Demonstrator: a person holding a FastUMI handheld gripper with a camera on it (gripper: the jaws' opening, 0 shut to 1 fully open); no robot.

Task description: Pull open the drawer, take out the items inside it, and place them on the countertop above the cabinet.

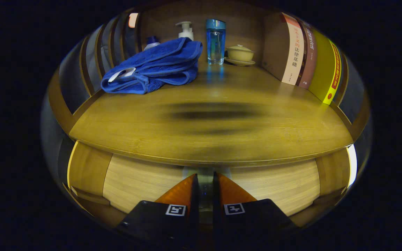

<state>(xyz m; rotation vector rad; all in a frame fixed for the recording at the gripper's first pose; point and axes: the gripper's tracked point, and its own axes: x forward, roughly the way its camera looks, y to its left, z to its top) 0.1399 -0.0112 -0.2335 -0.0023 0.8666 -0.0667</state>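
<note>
The gripper (206, 179) had its orange fingers nearly together, clamped on the knob (206, 173) of the drawer (141, 181), which sat below the countertop (208, 139). Beyond lay a blue towel (155, 66), a blue tumbler (216, 41) and books (305, 55).

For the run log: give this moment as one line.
phase: at drawer pull | gripper: jaws nearly closed around drawer knob, contact unclear | drawer front: looks shut | countertop: blue towel, glass, books
</note>
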